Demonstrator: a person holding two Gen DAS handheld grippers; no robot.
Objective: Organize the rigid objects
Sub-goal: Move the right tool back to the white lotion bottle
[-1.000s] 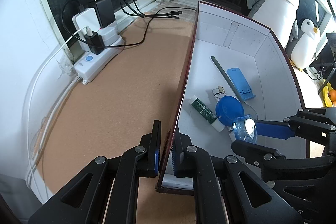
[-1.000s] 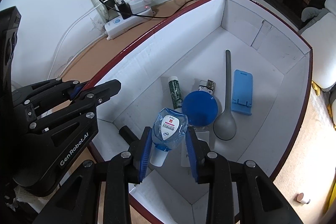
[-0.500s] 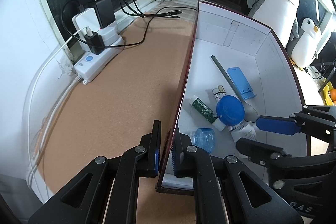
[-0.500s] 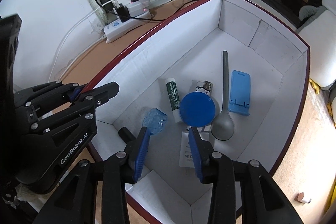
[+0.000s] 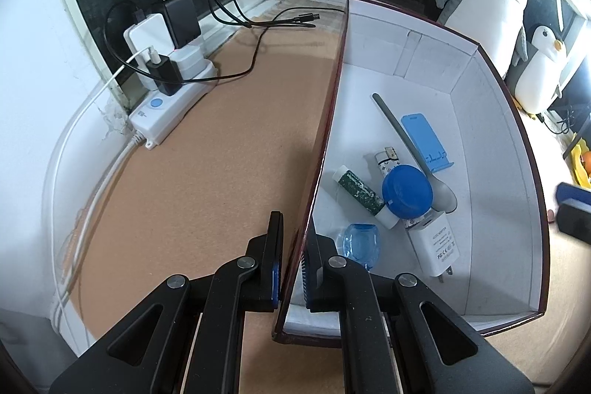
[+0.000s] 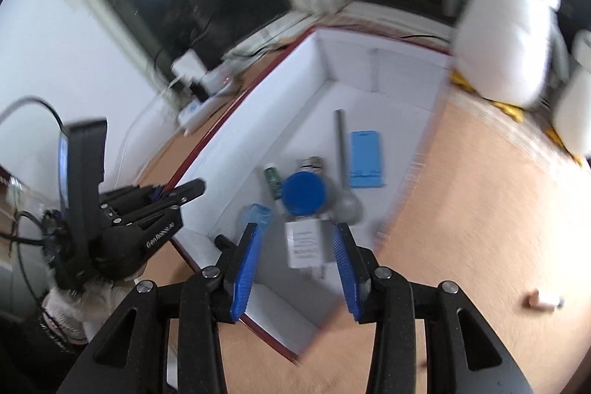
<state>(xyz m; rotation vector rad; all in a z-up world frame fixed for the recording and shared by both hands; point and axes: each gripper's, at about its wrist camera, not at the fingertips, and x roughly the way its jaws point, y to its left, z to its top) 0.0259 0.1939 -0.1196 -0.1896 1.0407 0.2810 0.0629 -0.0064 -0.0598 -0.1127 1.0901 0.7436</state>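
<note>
1. Left gripper (image 5: 293,268), bottom centre of the left wrist view: jaws pinched tight on the near left wall of the box (image 5: 325,135), one finger outside, one inside. In the right wrist view the same gripper (image 6: 177,191) sits at centre left, clamped on that maroon rim.
2. Right gripper (image 6: 295,261), bottom centre of its own view: jaws have just been opening and stand moderately apart, nothing held between them. The view is motion-blurred.
3. Box: maroon outside, white inside, open top, resting on a tan cork-like tabletop (image 5: 207,165).
4. Nearest item inside: small clear blue bottle (image 5: 362,243), lying on the floor of the box just beside the left gripper's inner finger.
5. Just right of it: white charger (image 5: 436,244) with grey print, prongs toward the bottom of the frame.
6. Next up: round blue lid (image 5: 407,191), overlapping the charger's far end; a green-and-white tube (image 5: 360,191) lies diagonally at its left, touching it.
7. Behind the lid: small white patterned item (image 5: 386,160), too small to identify.
8. Grey spoon (image 5: 406,144), bowl near the lid, handle running to upper left.
9. Blue phone stand (image 5: 424,141), just right of the spoon handle.
10. Far: white power strip (image 5: 166,106) with plugs and cables at upper left; two plush penguins (image 5: 491,6) at upper right.
</note>
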